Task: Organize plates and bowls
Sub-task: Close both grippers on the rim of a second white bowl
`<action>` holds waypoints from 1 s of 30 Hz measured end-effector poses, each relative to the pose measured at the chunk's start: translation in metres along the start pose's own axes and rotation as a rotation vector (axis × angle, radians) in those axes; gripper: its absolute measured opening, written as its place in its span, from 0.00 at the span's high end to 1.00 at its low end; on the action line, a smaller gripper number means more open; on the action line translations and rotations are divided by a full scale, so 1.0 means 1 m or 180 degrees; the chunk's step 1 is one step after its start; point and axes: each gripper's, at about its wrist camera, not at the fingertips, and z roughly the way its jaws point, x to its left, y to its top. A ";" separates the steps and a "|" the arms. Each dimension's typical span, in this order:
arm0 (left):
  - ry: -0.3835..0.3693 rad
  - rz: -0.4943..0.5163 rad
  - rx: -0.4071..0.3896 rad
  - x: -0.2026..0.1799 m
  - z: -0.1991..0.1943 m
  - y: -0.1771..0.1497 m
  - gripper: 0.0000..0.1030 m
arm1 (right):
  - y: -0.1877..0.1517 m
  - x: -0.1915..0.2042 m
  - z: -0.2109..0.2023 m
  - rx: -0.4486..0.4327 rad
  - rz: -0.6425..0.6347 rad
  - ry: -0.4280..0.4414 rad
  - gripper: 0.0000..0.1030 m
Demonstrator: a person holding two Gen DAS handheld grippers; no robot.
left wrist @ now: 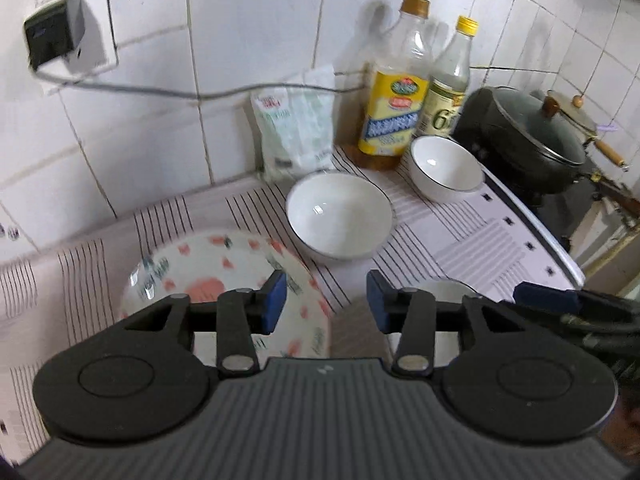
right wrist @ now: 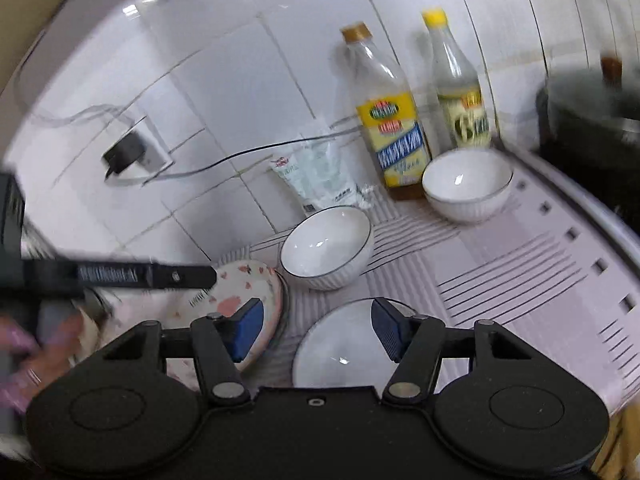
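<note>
White ceramic bowl (right wrist: 326,248) sits ahead of white plate (right wrist: 344,352); my right gripper (right wrist: 318,330), spread and empty, is nearer; left gripper (left wrist: 326,302) also spread, empty.

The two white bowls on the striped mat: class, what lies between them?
Nothing: in both wrist views only bare striped mat separates the near bowl from the far bowl beside the bottles.

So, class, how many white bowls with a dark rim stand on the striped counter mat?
2. One white bowl sits mid-mat, behind the floral plate. The other bowl stands in front of the two bottles. The grippers may hide more.
</note>
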 end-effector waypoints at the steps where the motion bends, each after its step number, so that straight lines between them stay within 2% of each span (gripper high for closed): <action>1: 0.0009 0.0011 -0.0009 0.000 0.007 0.004 0.53 | 0.007 -0.004 0.008 0.0089 0.0150 0.0048 0.36; 5: -0.0045 0.0050 0.0013 0.001 0.036 0.018 0.50 | 0.030 -0.015 0.045 0.0303 0.0396 -0.0098 0.36; 9: 0.0087 0.0167 0.0051 0.002 0.074 0.026 0.50 | 0.044 -0.036 0.081 0.0525 0.0792 -0.0098 0.36; 13: 0.0166 0.0214 0.0084 0.013 0.111 0.035 0.50 | 0.054 -0.048 0.109 0.0536 0.0951 -0.0272 0.44; 16: 0.0201 0.0139 0.0143 0.022 0.131 0.039 0.51 | 0.058 -0.051 0.124 0.0525 0.0885 -0.0323 0.51; 17: 0.0216 0.0134 0.0142 0.023 0.135 0.040 0.52 | 0.059 -0.053 0.128 0.0545 0.0892 -0.0363 0.56; 19: 0.0228 0.0195 0.0125 0.024 0.141 0.042 0.52 | 0.059 -0.054 0.135 0.0558 0.0863 -0.0429 0.69; 20: 0.0221 0.0221 0.0141 0.023 0.143 0.042 0.52 | 0.059 -0.053 0.136 0.0537 0.0805 -0.0509 0.80; 22: 0.0191 0.0265 0.0165 0.021 0.145 0.043 0.53 | 0.059 -0.045 0.137 0.0411 0.0562 -0.0663 0.81; 25: 0.0203 0.0326 0.0173 0.018 0.149 0.042 0.60 | 0.061 -0.045 0.140 0.0419 0.0514 -0.0677 0.84; 28: 0.0188 0.0381 0.0210 0.015 0.150 0.040 0.71 | 0.062 -0.051 0.142 0.0458 0.0628 -0.0601 0.84; 30: 0.0162 0.0442 0.0218 0.012 0.149 0.037 0.79 | 0.061 -0.056 0.141 0.0481 0.0730 -0.0523 0.80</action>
